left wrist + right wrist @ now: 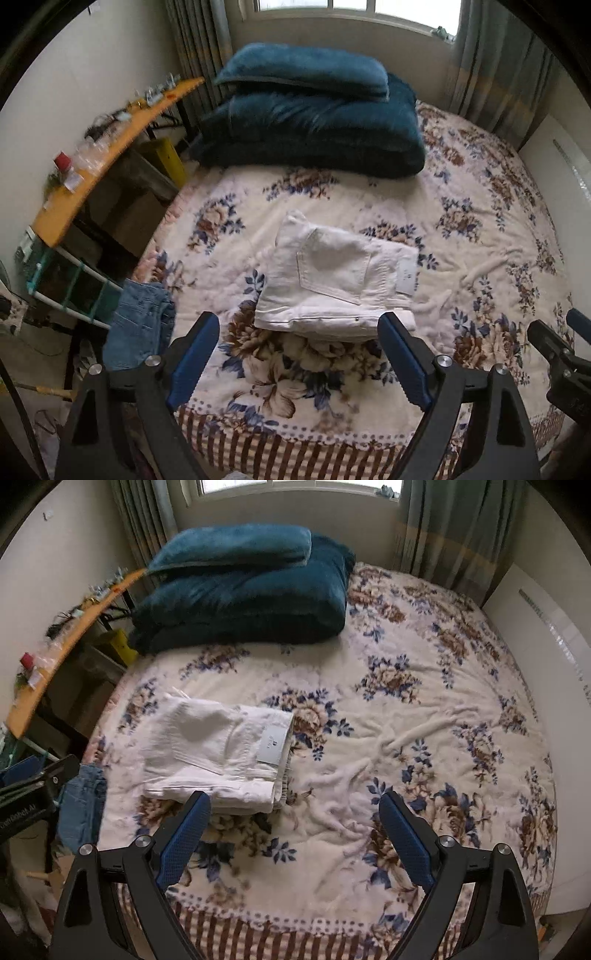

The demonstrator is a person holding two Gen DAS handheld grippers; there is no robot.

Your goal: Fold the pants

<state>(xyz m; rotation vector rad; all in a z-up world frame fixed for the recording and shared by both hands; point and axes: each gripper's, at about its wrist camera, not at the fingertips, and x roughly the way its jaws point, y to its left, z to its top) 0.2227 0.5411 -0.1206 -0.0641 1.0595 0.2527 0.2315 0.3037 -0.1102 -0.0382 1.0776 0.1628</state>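
White pants (338, 280) lie folded into a compact stack on the flowered bedspread (480, 229), back pocket and label facing up. In the right wrist view the same white pants (218, 757) sit left of centre. My left gripper (299, 325) hovers high above the bed's near edge, jaws open, nothing between the blue pads. My right gripper (295, 805) is likewise raised and open over bare bedspread (424, 701), right of the pants. The right gripper's black body (557, 365) shows at the right edge of the left wrist view. The left gripper's body (33, 786) shows at the left edge of the right wrist view.
Blue jeans (140, 325) hang over the bed's left edge, also seen as blue jeans (83, 808). A folded teal duvet with a pillow (310, 114) fills the head of the bed. A cluttered orange shelf (110, 155) runs along the left wall. White panel (546, 709) on the right.
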